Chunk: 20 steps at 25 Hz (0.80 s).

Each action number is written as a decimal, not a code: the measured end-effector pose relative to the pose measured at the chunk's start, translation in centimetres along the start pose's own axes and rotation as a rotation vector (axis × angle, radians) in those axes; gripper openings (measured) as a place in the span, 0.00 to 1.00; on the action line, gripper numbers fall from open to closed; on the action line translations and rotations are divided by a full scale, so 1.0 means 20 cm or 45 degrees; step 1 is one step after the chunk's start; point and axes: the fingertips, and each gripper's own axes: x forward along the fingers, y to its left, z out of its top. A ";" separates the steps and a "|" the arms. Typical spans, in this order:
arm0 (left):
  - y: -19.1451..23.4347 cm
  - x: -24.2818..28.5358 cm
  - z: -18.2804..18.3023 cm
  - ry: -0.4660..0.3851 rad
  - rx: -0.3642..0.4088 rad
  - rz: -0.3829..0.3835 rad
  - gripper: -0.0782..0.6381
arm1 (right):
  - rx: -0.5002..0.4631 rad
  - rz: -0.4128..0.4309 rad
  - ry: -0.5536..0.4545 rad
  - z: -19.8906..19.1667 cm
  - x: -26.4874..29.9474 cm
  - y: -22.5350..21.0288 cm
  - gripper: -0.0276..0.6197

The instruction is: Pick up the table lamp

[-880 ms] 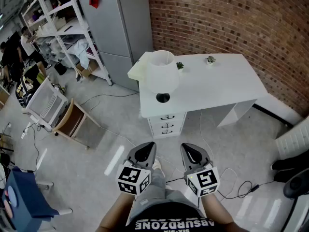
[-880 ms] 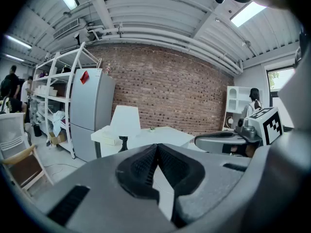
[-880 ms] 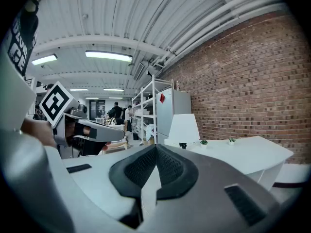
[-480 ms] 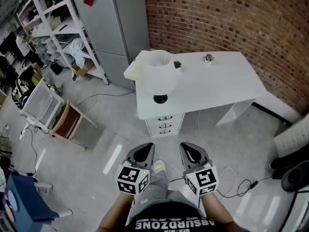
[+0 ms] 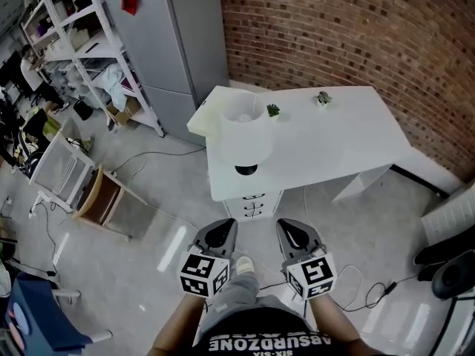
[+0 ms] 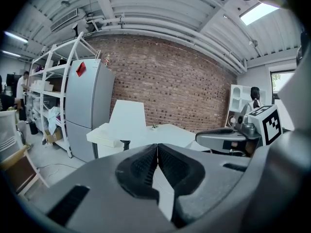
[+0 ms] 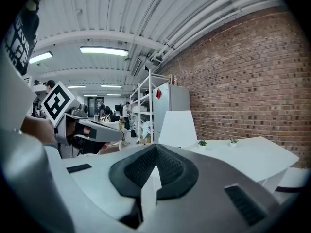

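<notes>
Two tools, both pressed together and empty: the left gripper [image 6: 156,148] has its ribbed pads meeting with nothing between them, and the right gripper [image 7: 155,150] is the same. The person holds both low in front of the body, over the floor and well apart from the white desk [image 5: 349,136].

The table lamp [image 5: 243,128] stands upright near the desk's front left corner as the head view shows it, with a white shade above a dark round base. It is just in front of a flat cream box [image 5: 210,110] at the back left corner. A small potted plant [image 5: 273,110] and another [image 5: 322,97] sit toward the back edge.

None of the pick-up looks done: the lamp is untouched. Judging from this, what is left is to close in on the desk, spread the jaws, grip the lamp and lift it.

Little writing can be read. The person's dark shirt [image 5: 267,341] carries "ABSURDZONE" in white. The red tag on the grey fridge [image 5: 178,35] is too small to make out.
</notes>
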 end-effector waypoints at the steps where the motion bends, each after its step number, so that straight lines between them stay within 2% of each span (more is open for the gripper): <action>1: 0.02 0.03 0.02 0.000 0.000 -0.002 0.12 | -0.001 0.001 0.003 0.01 0.02 -0.02 0.04; 8: 0.14 0.15 0.11 -0.005 -0.019 -0.002 0.12 | 0.002 0.009 0.018 0.07 0.19 -0.12 0.04; 17: 0.31 0.27 0.20 -0.007 -0.107 -0.004 0.12 | 0.018 0.050 0.014 0.13 0.40 -0.19 0.05; 20: 0.38 0.32 0.21 -0.004 -0.116 -0.004 0.17 | 0.034 0.080 0.005 0.15 0.48 -0.20 0.12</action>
